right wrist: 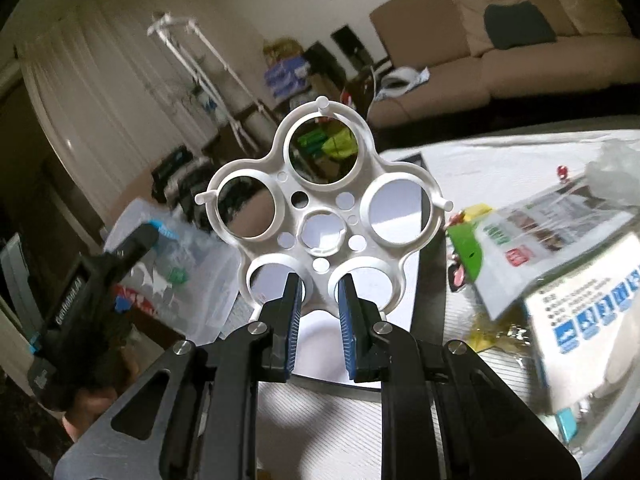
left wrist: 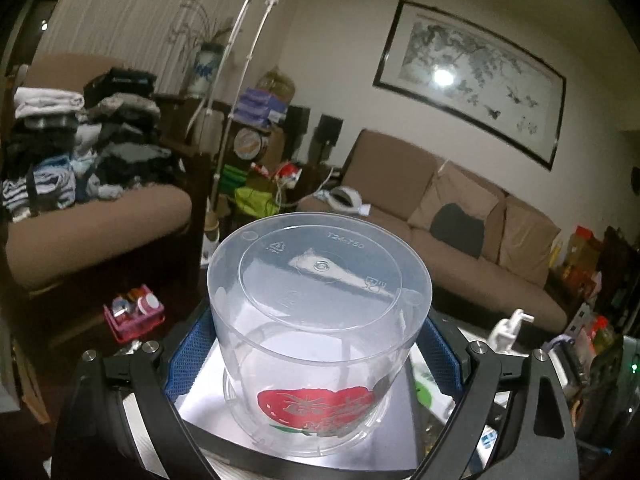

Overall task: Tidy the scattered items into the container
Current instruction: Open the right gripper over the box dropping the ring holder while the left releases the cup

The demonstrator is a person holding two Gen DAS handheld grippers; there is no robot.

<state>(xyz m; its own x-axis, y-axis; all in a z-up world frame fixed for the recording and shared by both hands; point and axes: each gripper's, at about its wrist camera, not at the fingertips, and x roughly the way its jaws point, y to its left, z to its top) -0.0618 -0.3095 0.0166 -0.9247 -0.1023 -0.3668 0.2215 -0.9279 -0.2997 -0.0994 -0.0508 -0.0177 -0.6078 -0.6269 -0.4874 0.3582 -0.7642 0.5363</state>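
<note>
In the left wrist view a clear round plastic container [left wrist: 320,312] with a red tomato print hangs tilted above the table, its base turned up toward the camera. My left gripper [left wrist: 316,344] is shut on it, with a blue pad on either side of its wall. In the right wrist view my right gripper [right wrist: 320,292] is shut on the lower edge of a white plastic rack [right wrist: 324,208] with several round holes, held upright in the air. The same container [right wrist: 180,272] shows at the left there, beside the left gripper's black housing [right wrist: 92,280].
A white sheet [right wrist: 320,420] lies on the table under the right gripper. Boxes and printed packets [right wrist: 560,248] crowd the table's right side. A white pump bottle [left wrist: 512,328] stands at the right. A pink basket [left wrist: 132,312] sits on the floor, with brown sofas [left wrist: 480,240] behind.
</note>
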